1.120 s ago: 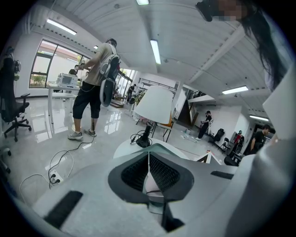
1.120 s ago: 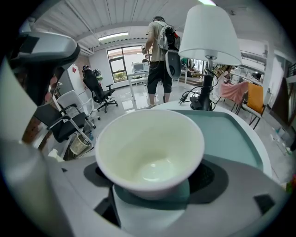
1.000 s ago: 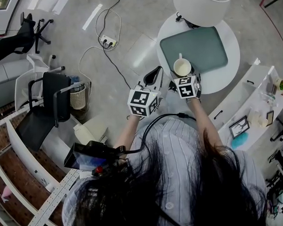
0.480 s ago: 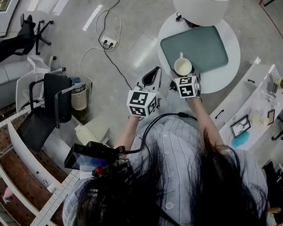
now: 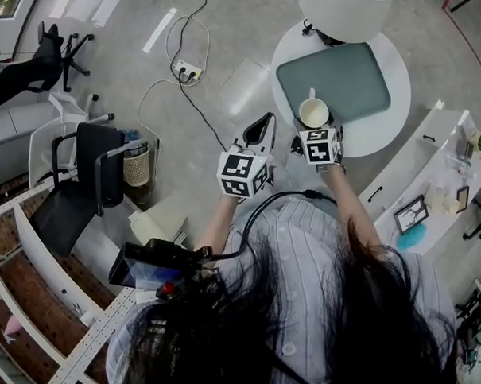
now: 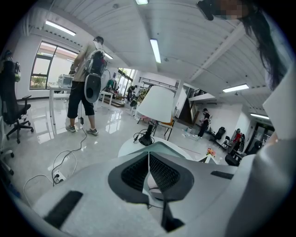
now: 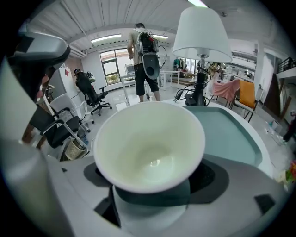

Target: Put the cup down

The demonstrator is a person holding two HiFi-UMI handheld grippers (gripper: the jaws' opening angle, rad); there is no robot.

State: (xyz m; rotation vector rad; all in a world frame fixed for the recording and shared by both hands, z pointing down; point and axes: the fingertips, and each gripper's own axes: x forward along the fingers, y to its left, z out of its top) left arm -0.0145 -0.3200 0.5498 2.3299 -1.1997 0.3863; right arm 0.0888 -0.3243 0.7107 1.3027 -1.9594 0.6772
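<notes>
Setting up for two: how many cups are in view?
1: the white cup, held by the right gripper over the edge of the green tray. Others may be hidden.

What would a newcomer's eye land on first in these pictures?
The white cup, empty and clamped in the right gripper, fills that gripper's view. From the head view it shows over the near corner of the grey-green tray on the round white table. A big white lampshade stands at the table's far side, and the left gripper, jaws together on nothing, hangs beside the table.
</notes>
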